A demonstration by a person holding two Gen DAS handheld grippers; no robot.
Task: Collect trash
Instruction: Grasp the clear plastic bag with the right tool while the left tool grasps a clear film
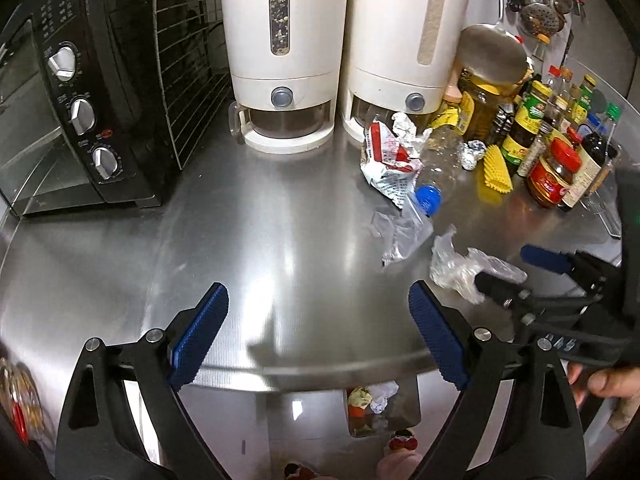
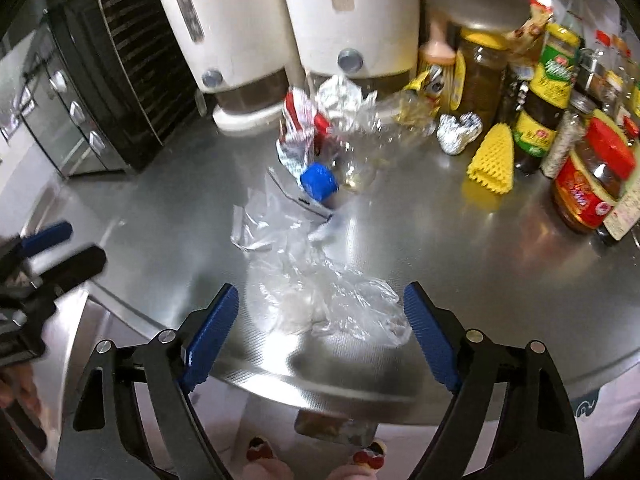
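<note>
So the right gripper (image 2: 320, 332) is hanging over the front edge of the steel counter (image 1: 260, 220), jaws wide apart and gripping nothing — but the crumpled clear bag (image 2: 320, 300) lies right between its blue pads, straight ahead of it. That's the closest bit of trash, I'd say. The bag is a loose wad stretched roughly away from the gripper toward the bottle (image 2: 360, 148), so closing across it looks easy enough.

The left gripper (image 1: 316, 336) is spread wide too, empty, off to the bag's left over bare counter. The right one is clearly nearer.

Past the bag: a flat piece of clear film, then the bottle on its side with its blue cap (image 2: 318, 180) pointing back at the bag, a red-and-white wrapper (image 2: 300, 128) beside it, a foil ball (image 2: 460, 132) and a yellow thing further right. Jars crowd the far right of the bag, well apart. Nothing blocks the grab — only thin plastic that might slip.
</note>
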